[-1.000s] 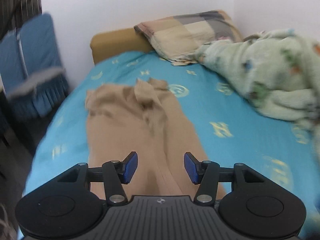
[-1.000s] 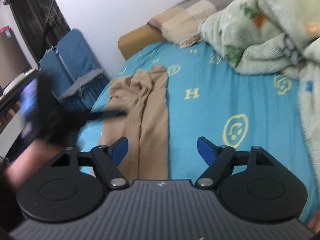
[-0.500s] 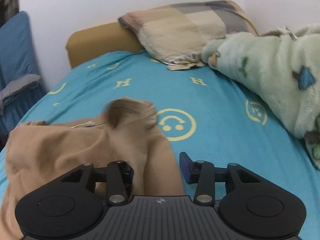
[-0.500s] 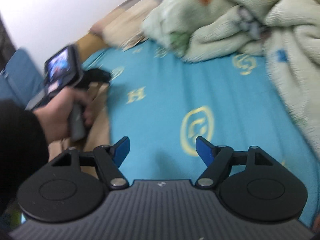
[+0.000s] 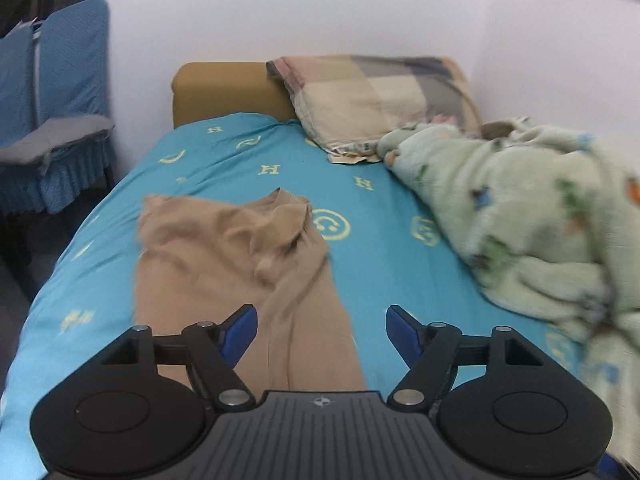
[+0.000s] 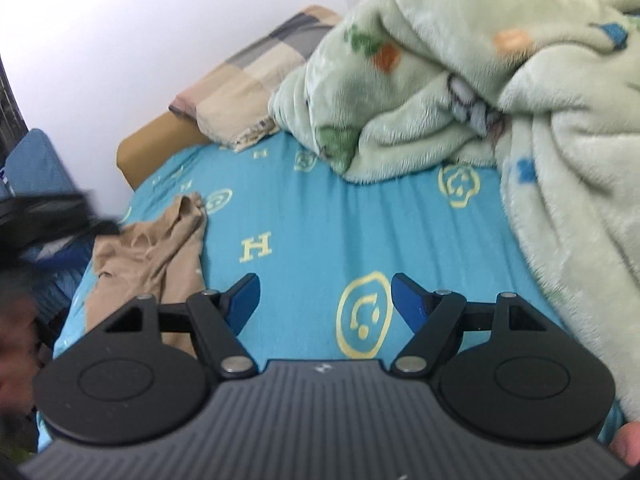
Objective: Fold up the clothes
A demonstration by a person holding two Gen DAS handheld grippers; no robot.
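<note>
A tan garment lies lengthwise on the blue patterned bed sheet, its far end rumpled and spread toward the left. My left gripper hovers over the garment's near part. Its jaws are opening, and nothing sits between the blue pads. In the right wrist view the same garment lies at the left. My right gripper stands open over bare sheet with a yellow smiley, to the right of the cloth and not touching it. The left tool's body shows as a dark blur above the garment's left side.
A fluffy green blanket is heaped along the bed's right side and fills the right wrist view's upper right. A checked pillow leans on the tan headboard. A blue covered chair stands left of the bed.
The left gripper went forward to the garment's far end with narrower jaws, then drew back and up with them wider. The garment's far end now lies spread leftward. The right view swung toward the blanket.
</note>
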